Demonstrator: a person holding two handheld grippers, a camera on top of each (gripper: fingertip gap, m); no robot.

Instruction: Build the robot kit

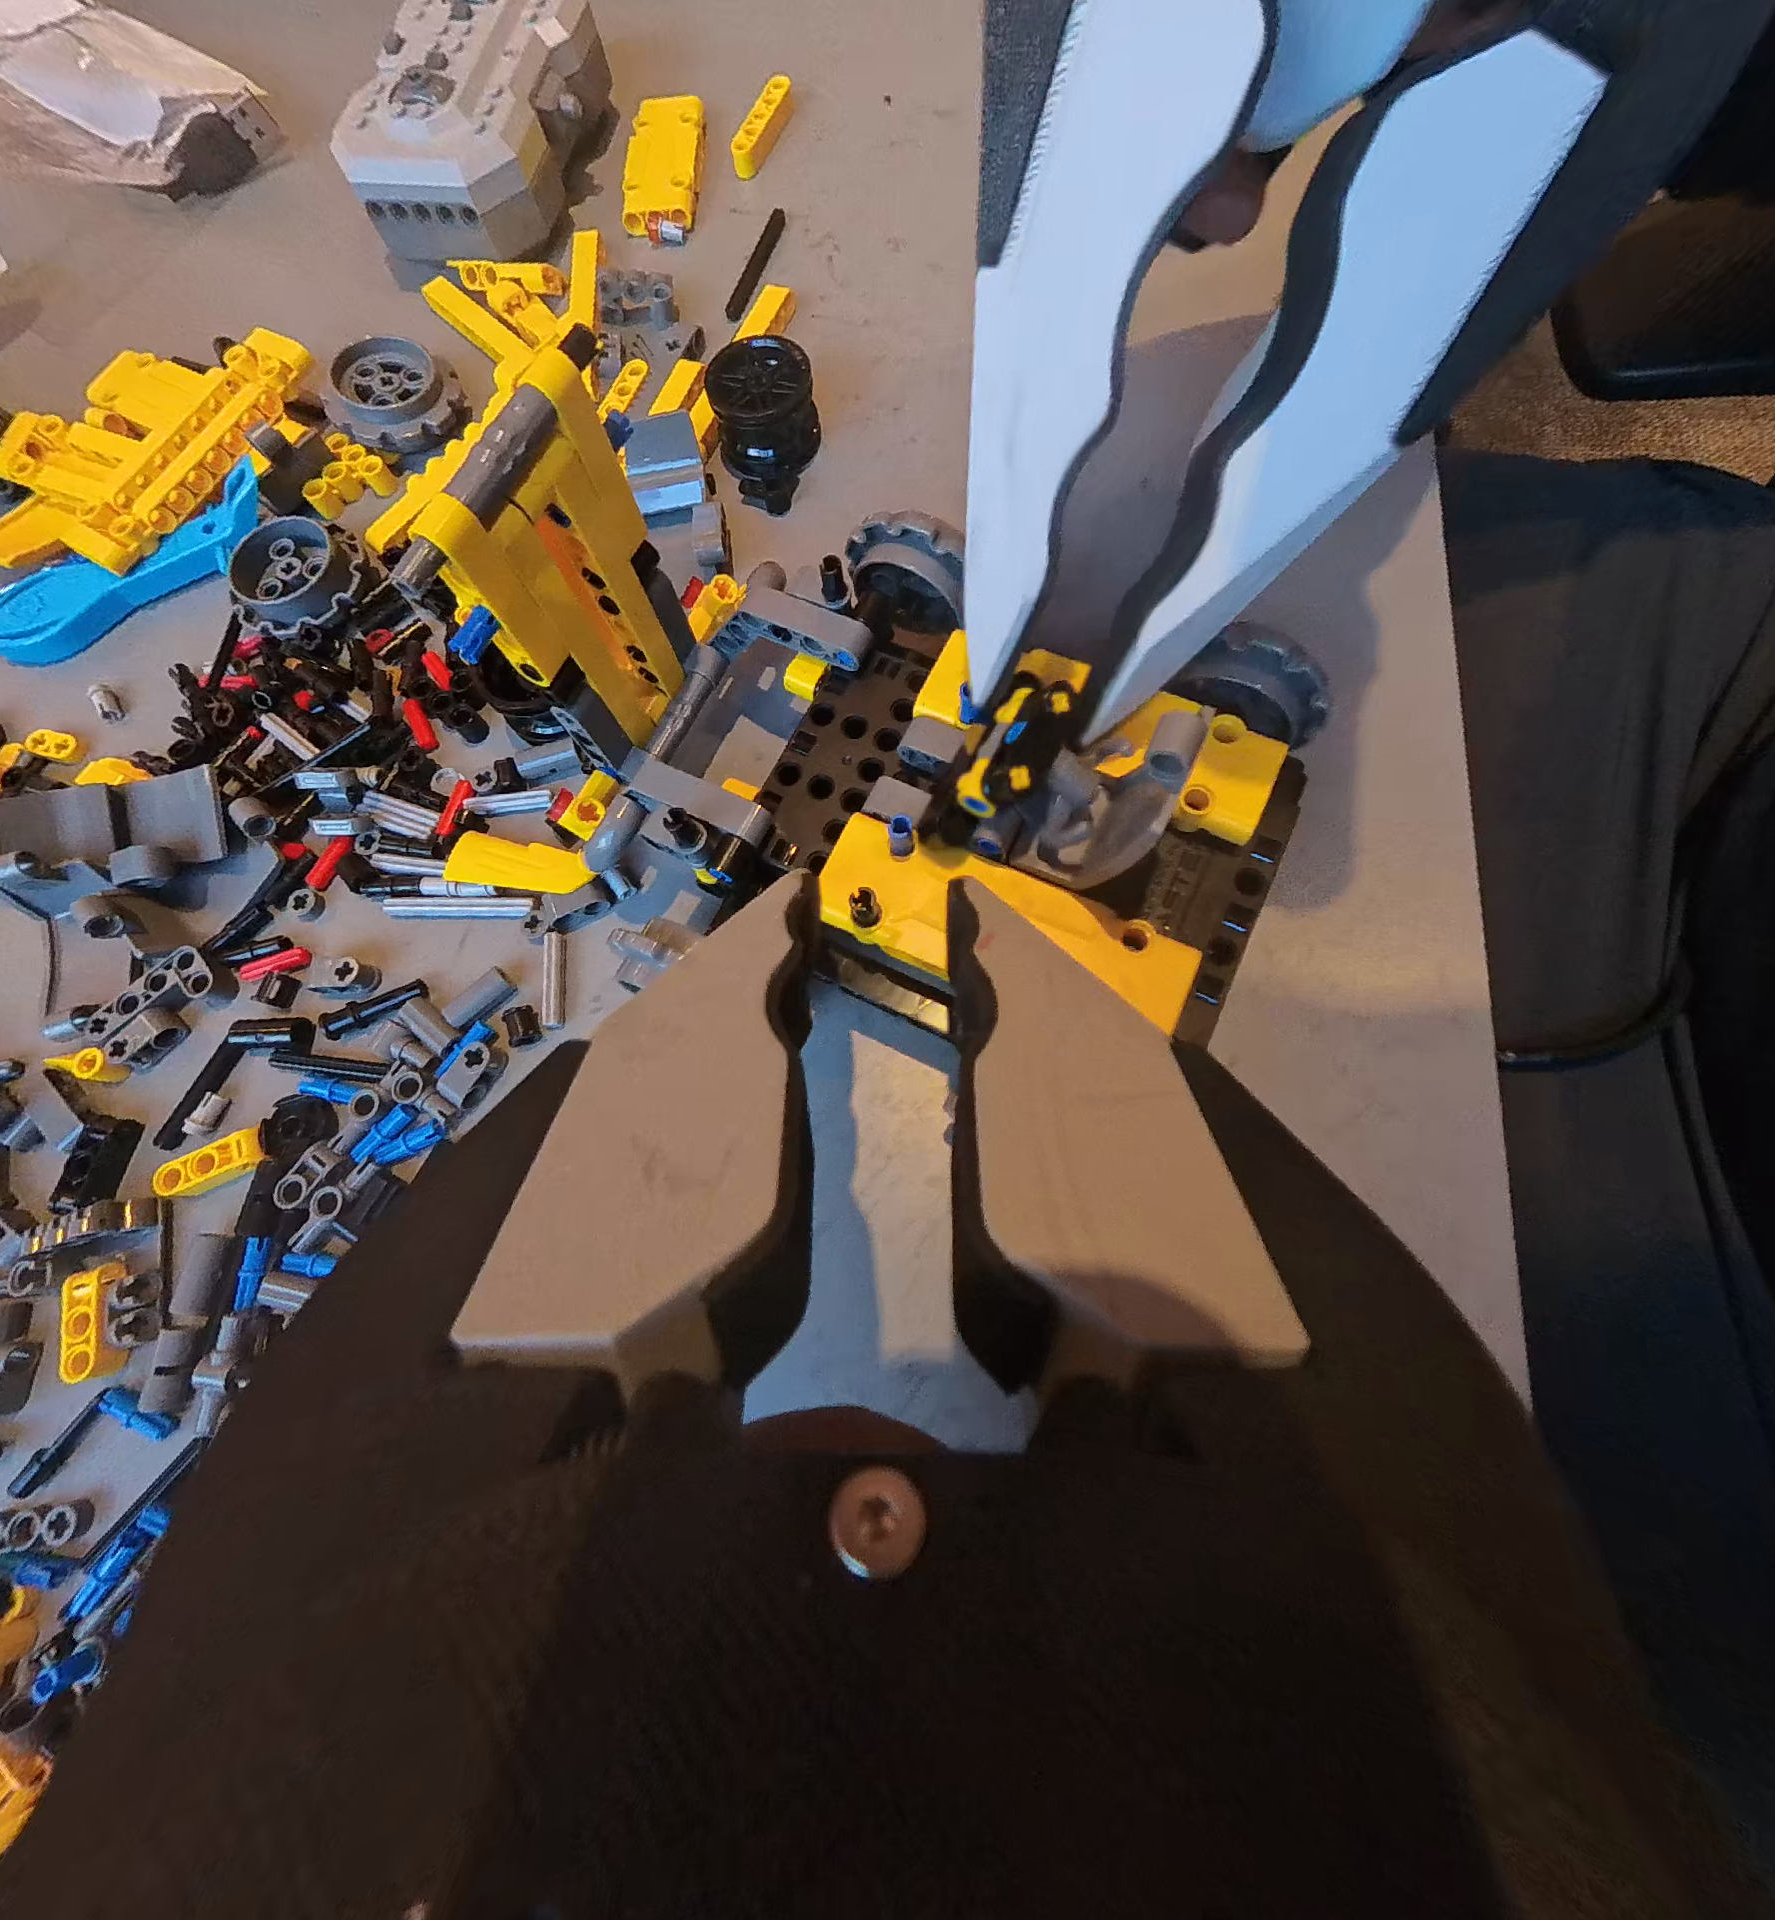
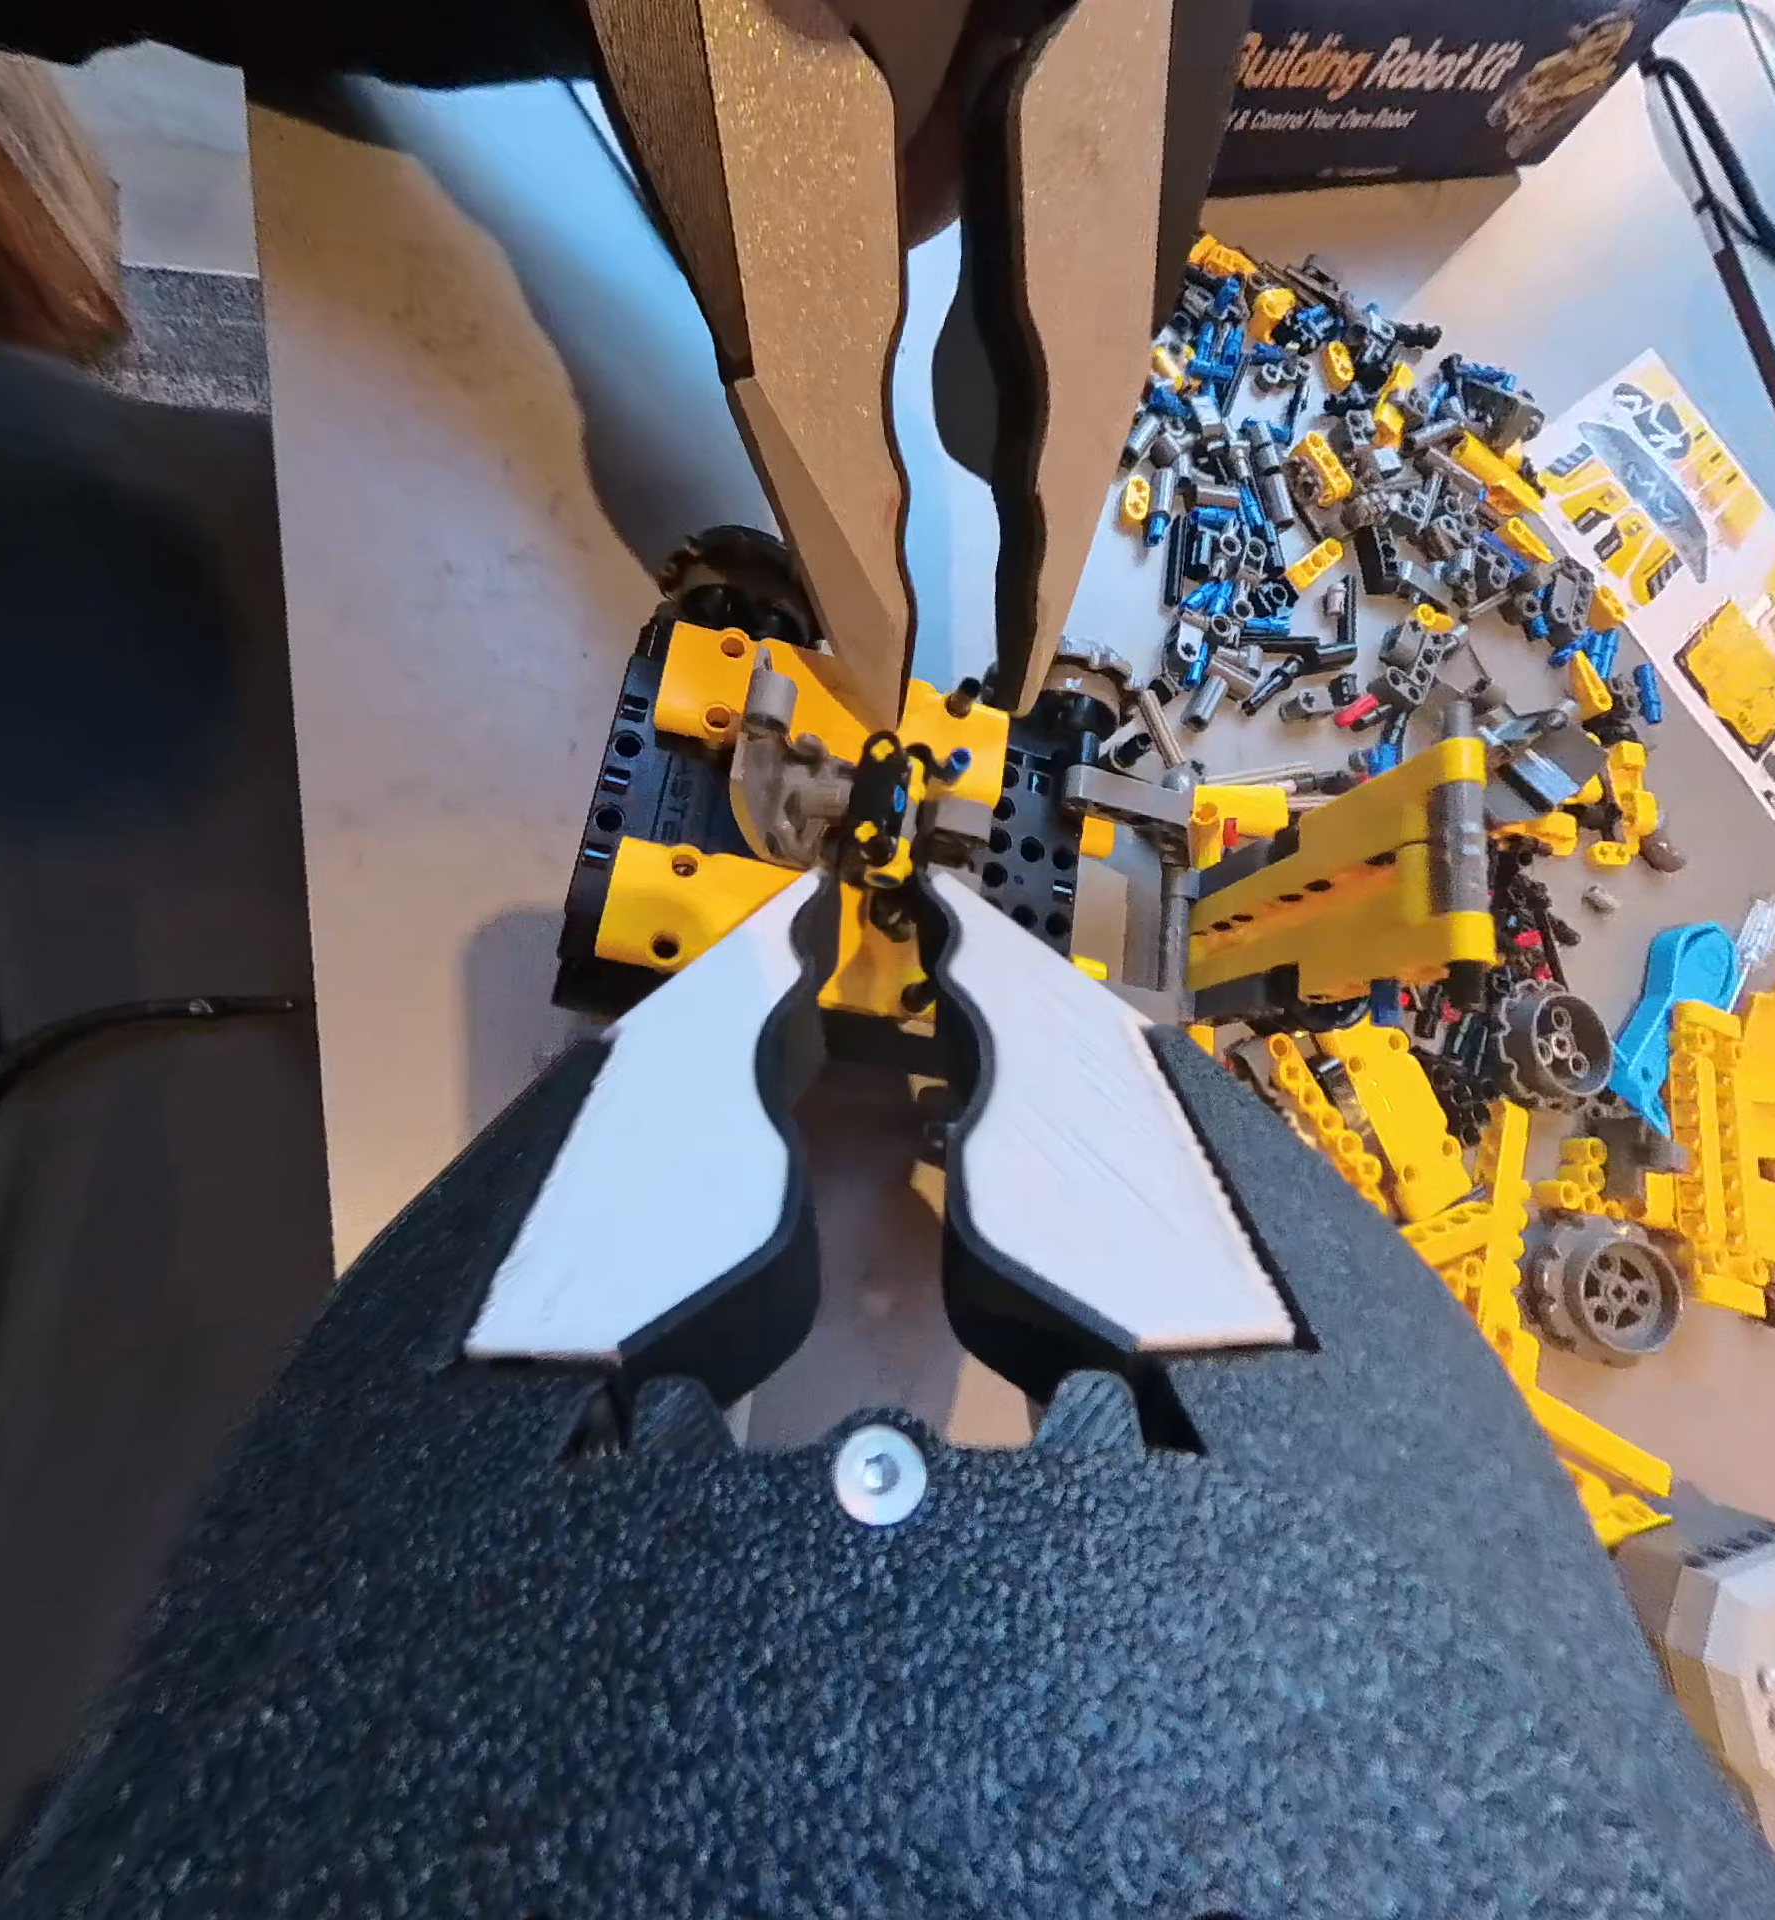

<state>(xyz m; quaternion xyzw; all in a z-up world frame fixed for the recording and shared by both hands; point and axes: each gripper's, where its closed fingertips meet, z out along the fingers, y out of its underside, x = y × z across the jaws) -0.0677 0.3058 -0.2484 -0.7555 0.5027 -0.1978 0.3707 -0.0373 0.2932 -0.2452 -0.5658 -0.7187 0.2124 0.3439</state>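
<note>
Two handheld grippers meet over a half-built yellow and black brick vehicle that sits near the table edge, right of centre in the left wrist view.

The left gripper, with tan fingers, rises from the bottom of that view. Its jaws are closed on the near yellow panel of the vehicle, one tip on each side of the panel's edge.

The right gripper, with white fingers, comes down from the top of the same view. Its jaws are closed around a small black and yellow connector piece standing on top of the vehicle. In the right wrist view this piece sits at frame centre, just beyond the white fingertips.

A loose pile of small bricks and pins covers the left half of the left wrist view, with a blue plastic tool and a grey block unit toward the upper left. In the right wrist view, a printed sheet lies at the right edge.
</note>
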